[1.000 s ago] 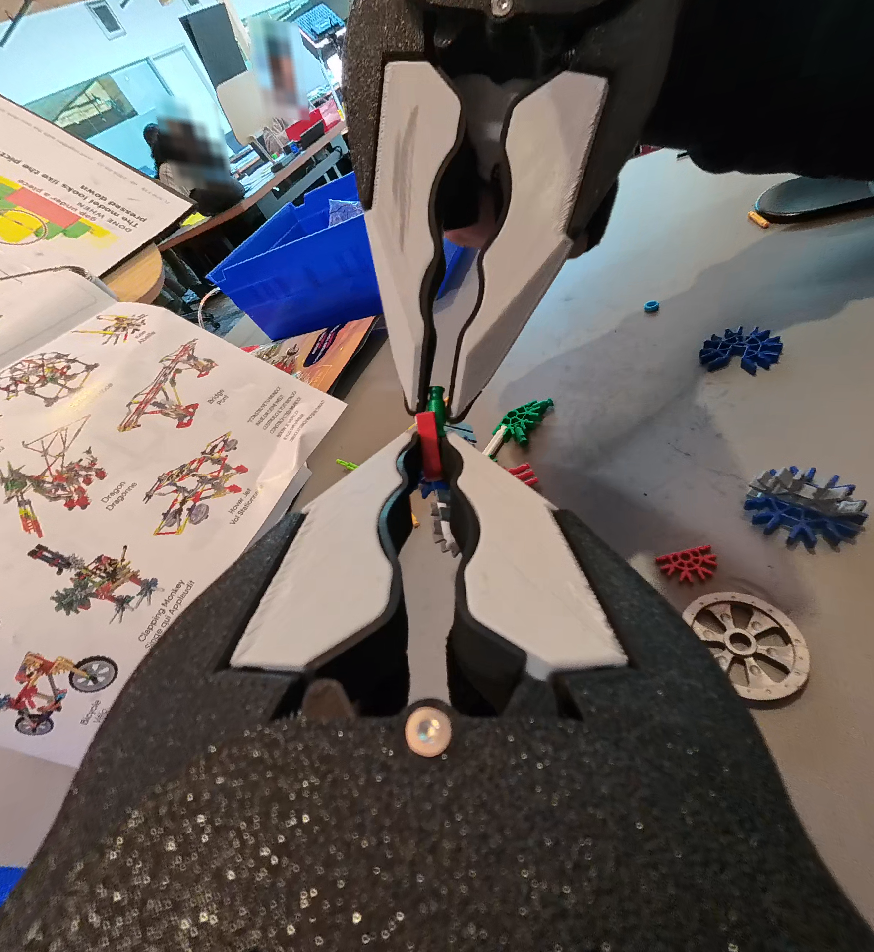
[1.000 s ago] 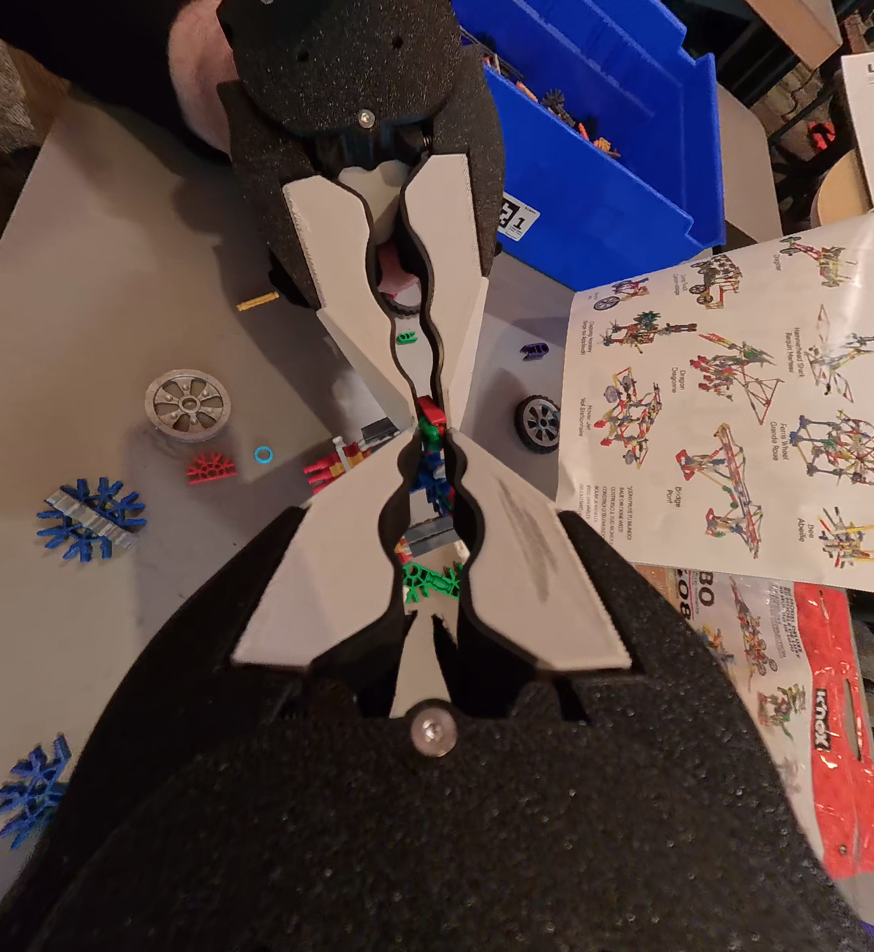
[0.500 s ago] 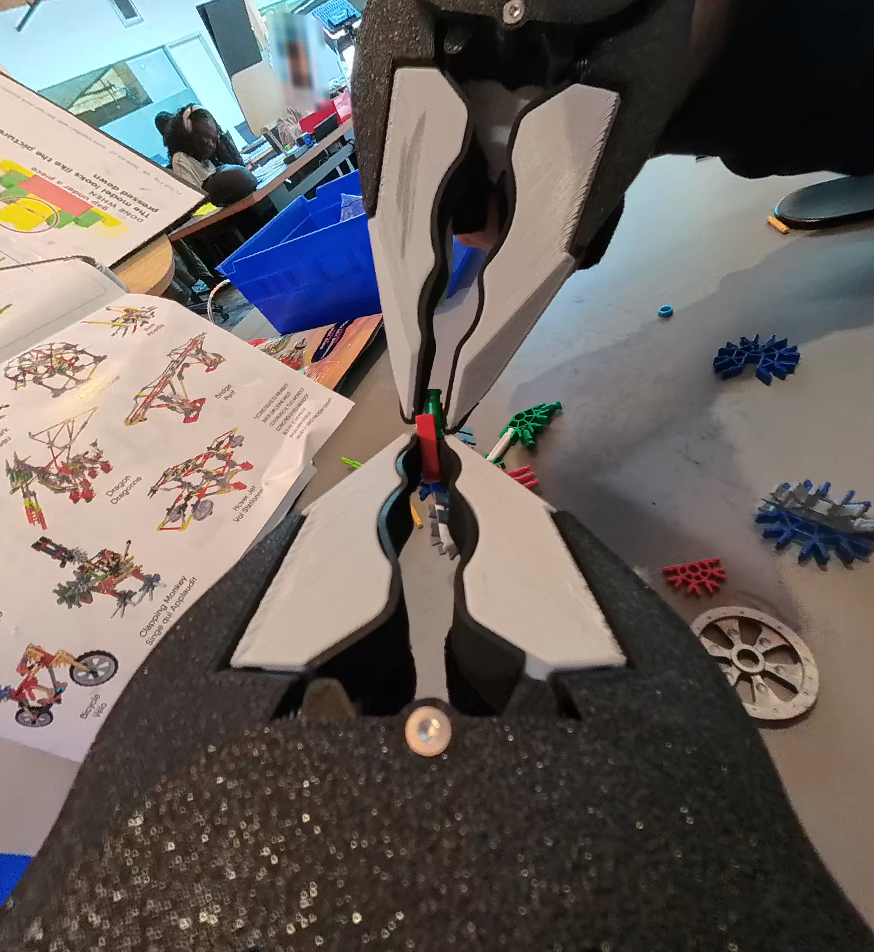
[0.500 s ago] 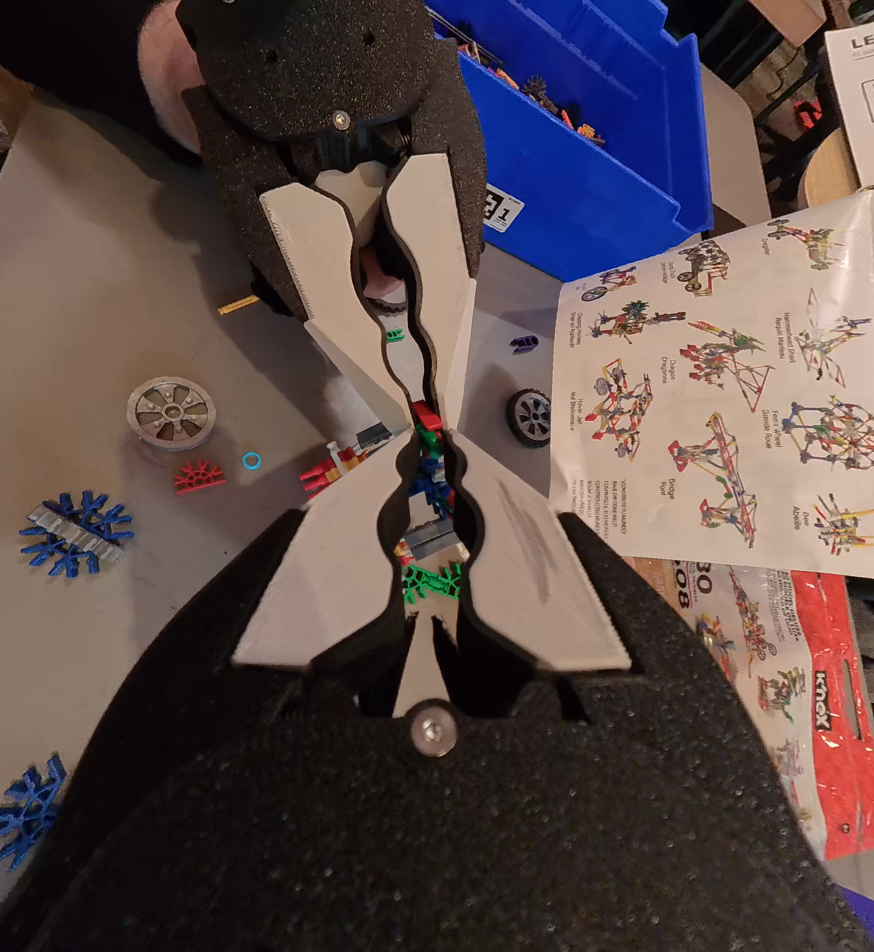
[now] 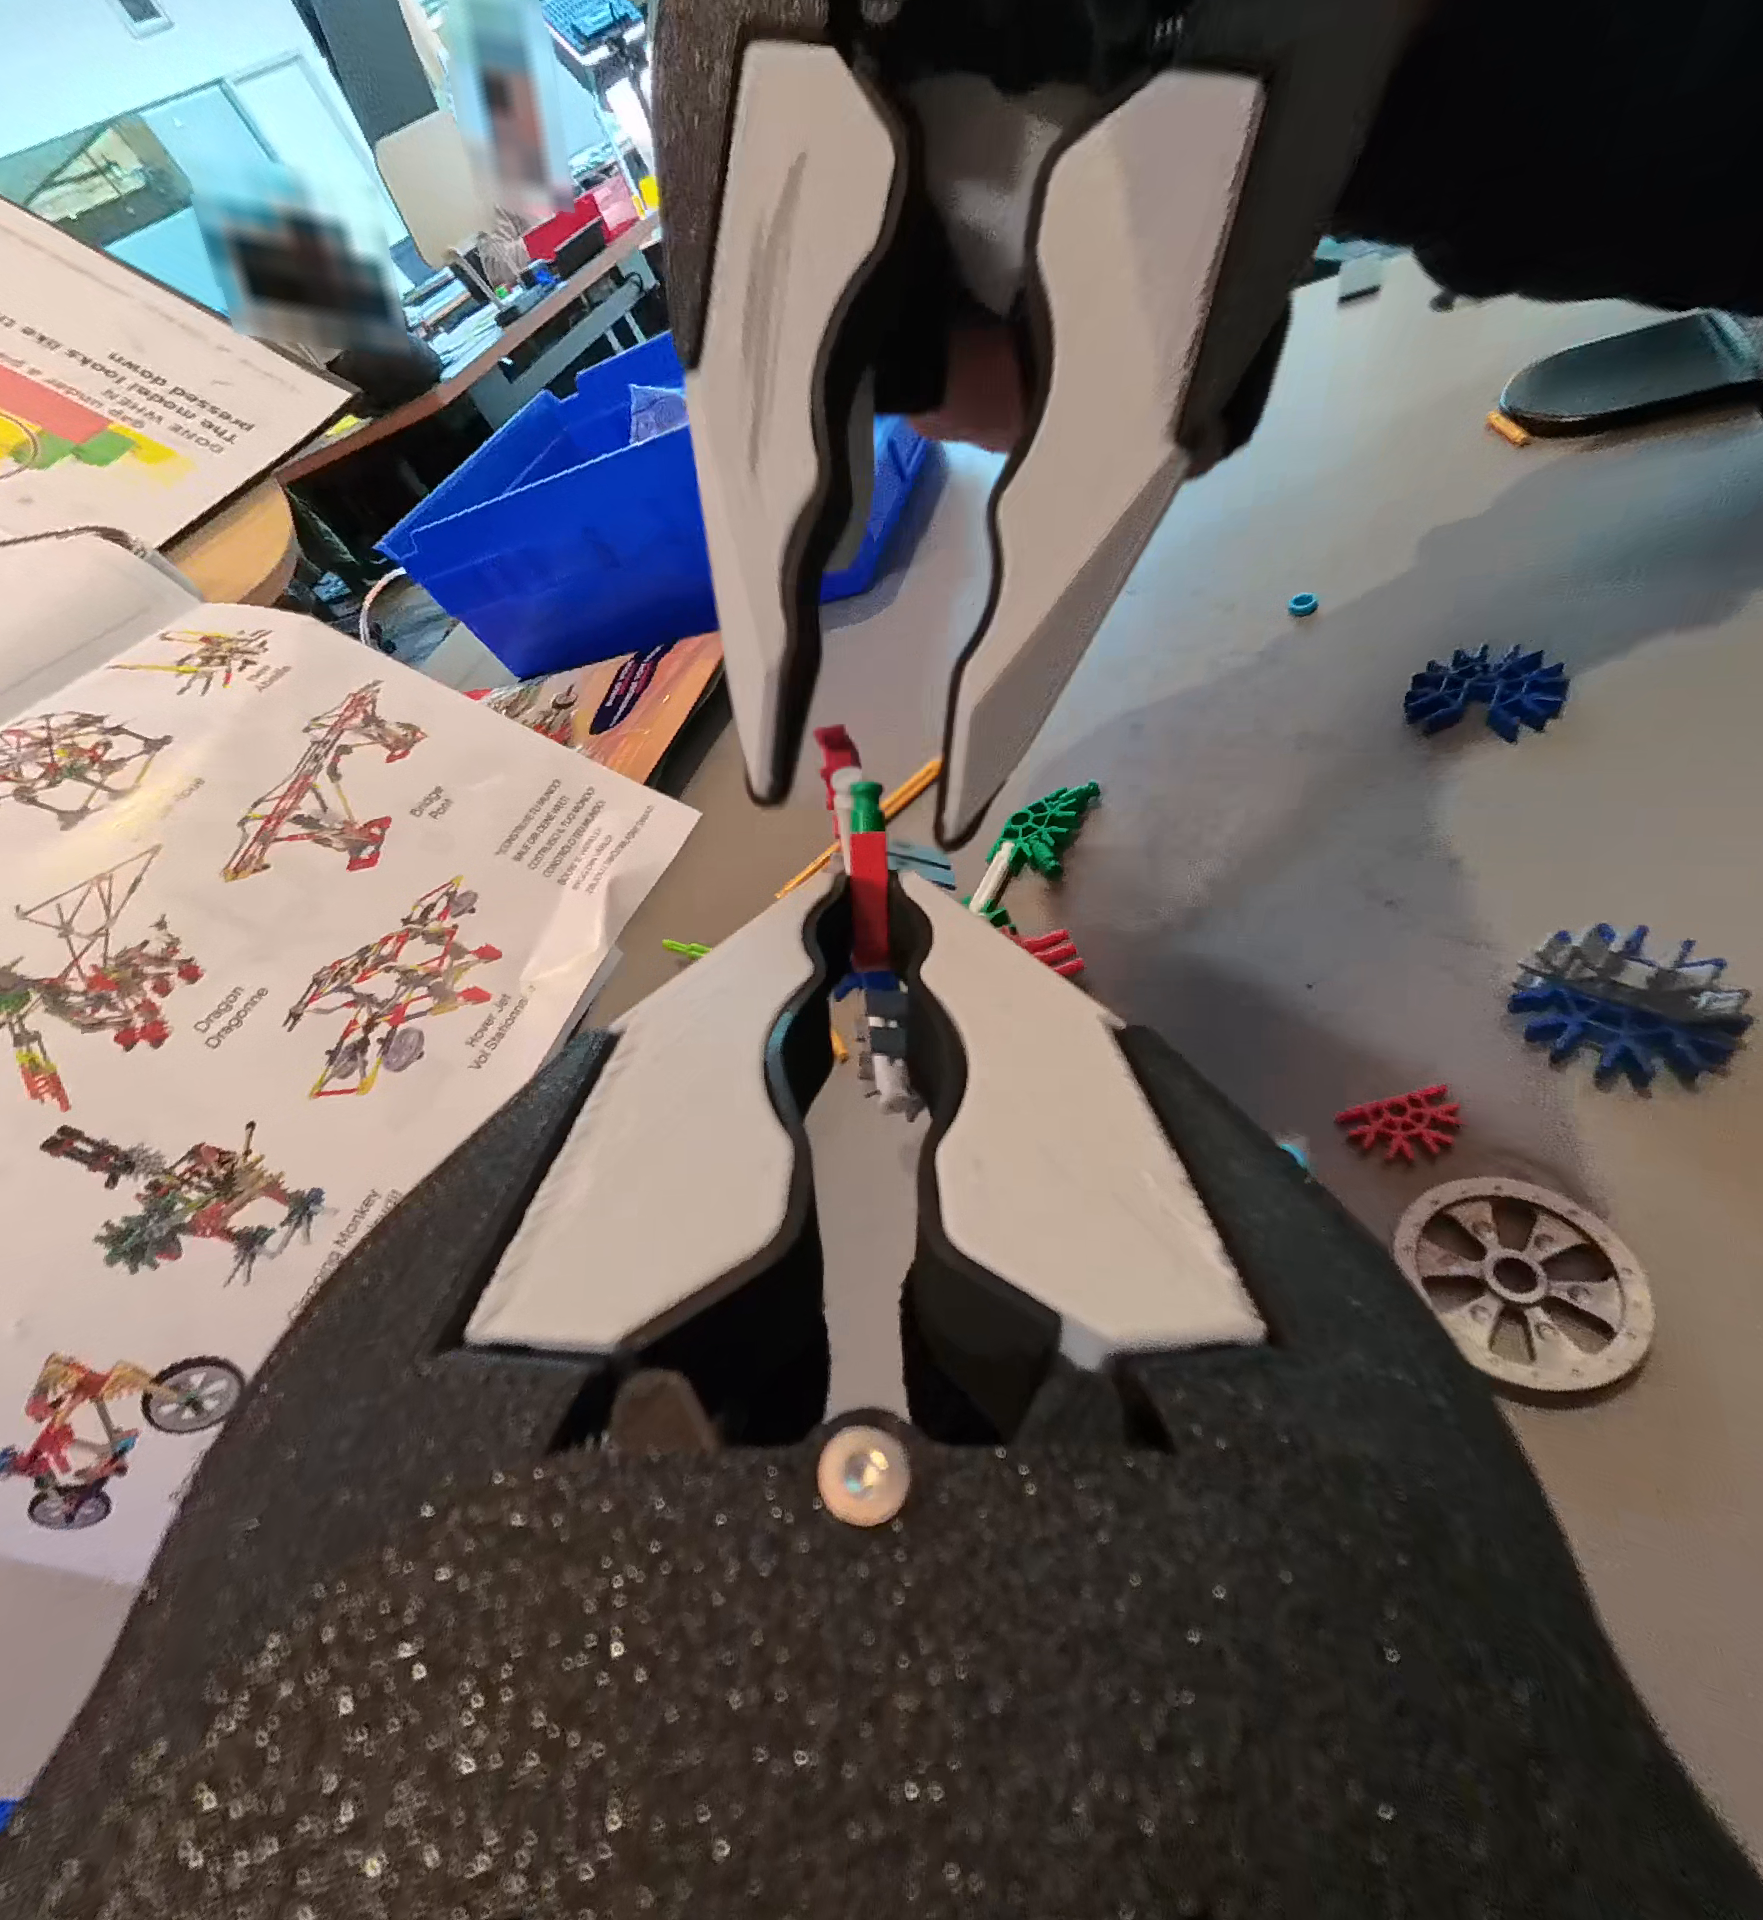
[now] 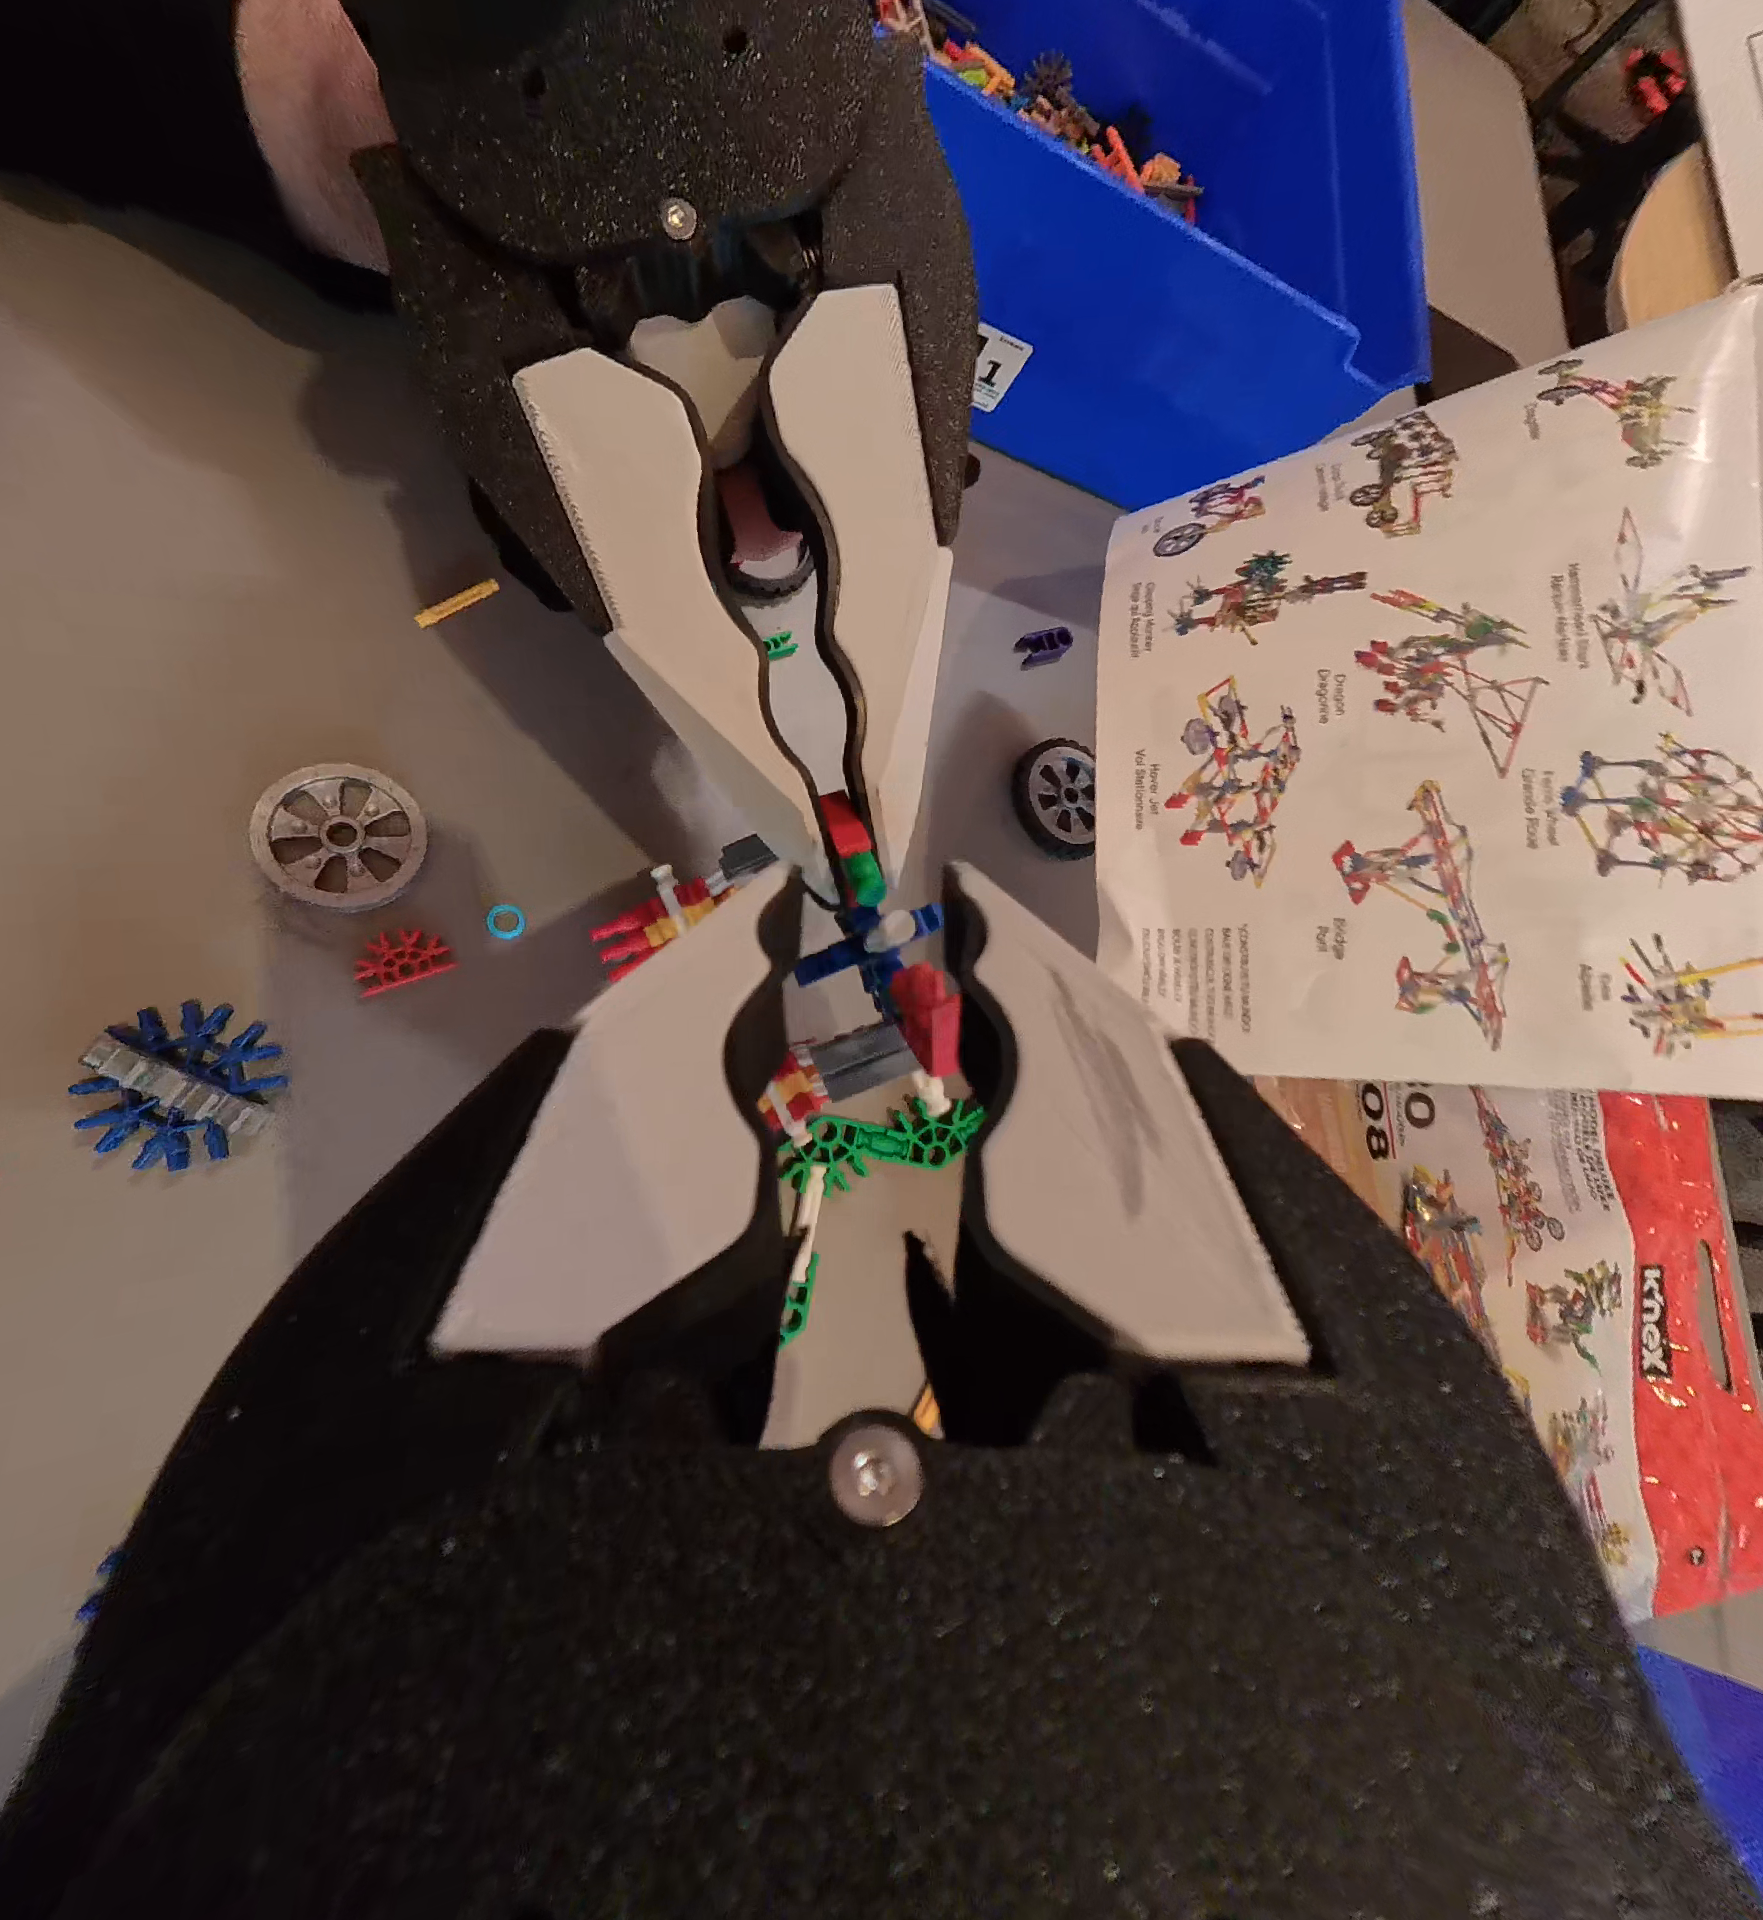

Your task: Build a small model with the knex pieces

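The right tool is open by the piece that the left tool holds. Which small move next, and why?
Probably draw the right tool straight back: its jaws stand open on either side of the green rod, not touching it, while the left tool is shut on the red piece.

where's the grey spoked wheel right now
In the left wrist view the grey spoked wheel lies flat on the table at the right, just below the small red connector and beside the left gripper.
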Tool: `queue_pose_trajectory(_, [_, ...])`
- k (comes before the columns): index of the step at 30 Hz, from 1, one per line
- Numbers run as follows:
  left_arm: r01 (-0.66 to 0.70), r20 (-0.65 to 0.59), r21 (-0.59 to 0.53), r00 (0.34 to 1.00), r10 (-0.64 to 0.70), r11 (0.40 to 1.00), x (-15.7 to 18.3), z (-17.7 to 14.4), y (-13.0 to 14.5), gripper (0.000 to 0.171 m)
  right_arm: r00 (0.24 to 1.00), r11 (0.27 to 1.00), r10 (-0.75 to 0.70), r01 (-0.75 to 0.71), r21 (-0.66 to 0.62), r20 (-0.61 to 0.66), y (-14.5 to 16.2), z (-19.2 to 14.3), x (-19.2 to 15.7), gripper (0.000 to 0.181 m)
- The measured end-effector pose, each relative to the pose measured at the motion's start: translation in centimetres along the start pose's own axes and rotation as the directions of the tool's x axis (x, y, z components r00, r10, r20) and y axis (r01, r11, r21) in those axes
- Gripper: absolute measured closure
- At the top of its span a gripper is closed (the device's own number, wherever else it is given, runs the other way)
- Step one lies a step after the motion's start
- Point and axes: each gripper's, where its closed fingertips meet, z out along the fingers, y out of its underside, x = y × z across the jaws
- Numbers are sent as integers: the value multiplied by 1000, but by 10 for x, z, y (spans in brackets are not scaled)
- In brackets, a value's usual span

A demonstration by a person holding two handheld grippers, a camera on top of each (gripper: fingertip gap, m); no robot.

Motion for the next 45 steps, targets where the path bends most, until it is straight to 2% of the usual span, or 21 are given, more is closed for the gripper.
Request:
queue_pose_trajectory(5, [4,-60,33,998,-2,999,6,-4,-1,166,998,999,51,-50,9,-42,13,-12,6,149])
queue_pose_trajectory(9, [24,-76,40,997,-20,999,7,-3,-2,166,994,994,106,-106,-12,-6,31,-3,3,150])
queue_pose_trajectory(12, [55,-77,40,996,-52,998,5,-3,-1,166,994,994,112,-112,3,4,34,5,2,169])
queue_pose_trajectory(19, [231,-115,64,968,-223,971,-2,-2,1,167,994,993,113,-113,28,10,33,4,-3,176])
queue_pose_trajectory(23, [191,-112,62,977,-184,980,-1,-3,1,166,988,989,147,-148,26,39,33,4,-4,176])
queue_pose_trajectory(30, [111,-163,63,982,-99,992,11,-5,-4,166,942,969,244,-245,-22,229,32,-1,-13,176])
queue_pose_trajectory(34, [99,-164,64,983,-87,993,11,-6,-4,166,932,967,251,-250,-37,261,32,0,-14,175])
queue_pose_trajectory(35, [95,-161,64,983,-84,993,12,-5,-4,166,934,969,246,-244,-40,259,32,-1,-15,175])
queue_pose_trajectory(37, [89,-152,47,985,-81,995,12,-3,-2,160,940,970,244,-240,-47,239,33,0,-15,155])
queue_pose_trajectory(38, [84,-149,36,986,-77,996,13,-2,-1,157,944,970,242,-237,-50,225,34,-1,-15,151])
queue_pose_trajectory(40, [74,-143,31,987,-69,997,14,-2,-1,155,951,970,243,-240,-39,193,34,-7,-13,146])
queue_pose_trajectory(45, [72,-108,54,992,-66,996,10,-8,-11,134,957,959,282,-283,16,73,39,-40,-4,144])
